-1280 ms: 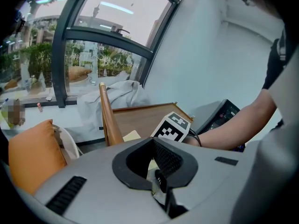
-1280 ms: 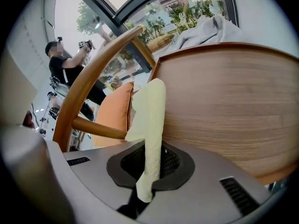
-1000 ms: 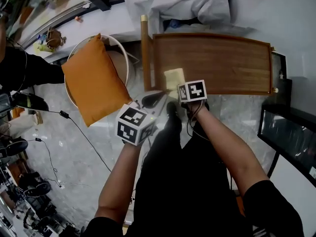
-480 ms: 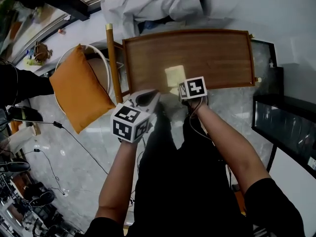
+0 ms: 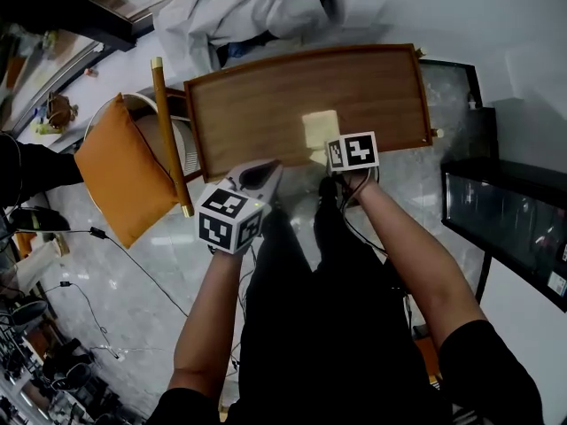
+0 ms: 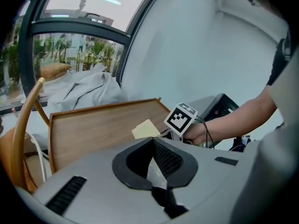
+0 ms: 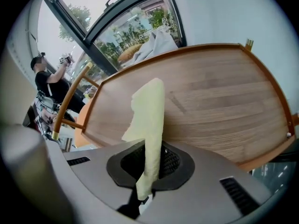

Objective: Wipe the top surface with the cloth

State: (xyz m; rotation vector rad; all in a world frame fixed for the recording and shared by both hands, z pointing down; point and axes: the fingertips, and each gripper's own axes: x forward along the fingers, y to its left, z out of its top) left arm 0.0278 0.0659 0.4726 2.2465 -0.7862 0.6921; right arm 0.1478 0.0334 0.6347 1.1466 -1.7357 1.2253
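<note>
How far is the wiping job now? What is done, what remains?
Done: the right tool grips the pale yellow cloth, laid on the brown wooden tabletop. In hand: the cloth sits near the front edge. Left: apparently most of the top; no wiped trace shows.

Pale yellow cloth [image 5: 321, 131] lies on the brown wooden top surface [image 5: 257, 104].

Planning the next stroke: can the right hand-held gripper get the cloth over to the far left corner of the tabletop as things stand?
Probably yes. The right hand-held gripper grips the cloth on the tabletop, which is otherwise bare, so nothing blocks the sweep.
</note>
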